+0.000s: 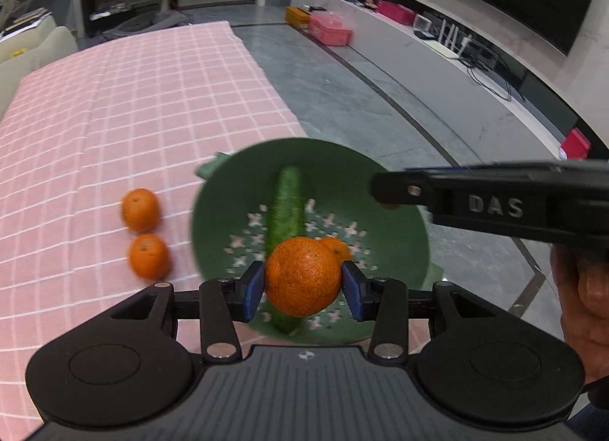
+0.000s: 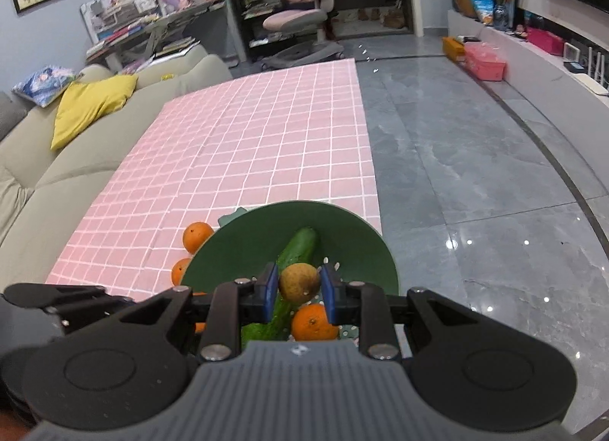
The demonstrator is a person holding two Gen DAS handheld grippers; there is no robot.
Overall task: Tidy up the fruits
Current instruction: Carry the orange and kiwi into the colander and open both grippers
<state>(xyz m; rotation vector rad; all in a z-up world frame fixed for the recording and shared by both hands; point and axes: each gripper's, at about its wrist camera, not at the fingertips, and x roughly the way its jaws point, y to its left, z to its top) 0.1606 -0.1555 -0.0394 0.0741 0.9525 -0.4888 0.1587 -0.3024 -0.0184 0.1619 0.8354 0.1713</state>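
On the pink checked worktop (image 2: 243,159) sits a green colander (image 1: 399,189) holding a cucumber (image 1: 285,205). The left tool (image 1: 303,286) grips an orange (image 1: 302,276) above it; the right tool (image 2: 298,286) clamps a brownish-yellow fruit (image 2: 299,283).

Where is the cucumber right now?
The cucumber lies inside the green bowl at the tablecloth's near edge, beside an orange, under both grippers.

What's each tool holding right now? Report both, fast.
Left tool: closed on a tangerine, above the green colander.
Right tool: closed on a small brownish-yellow fruit.
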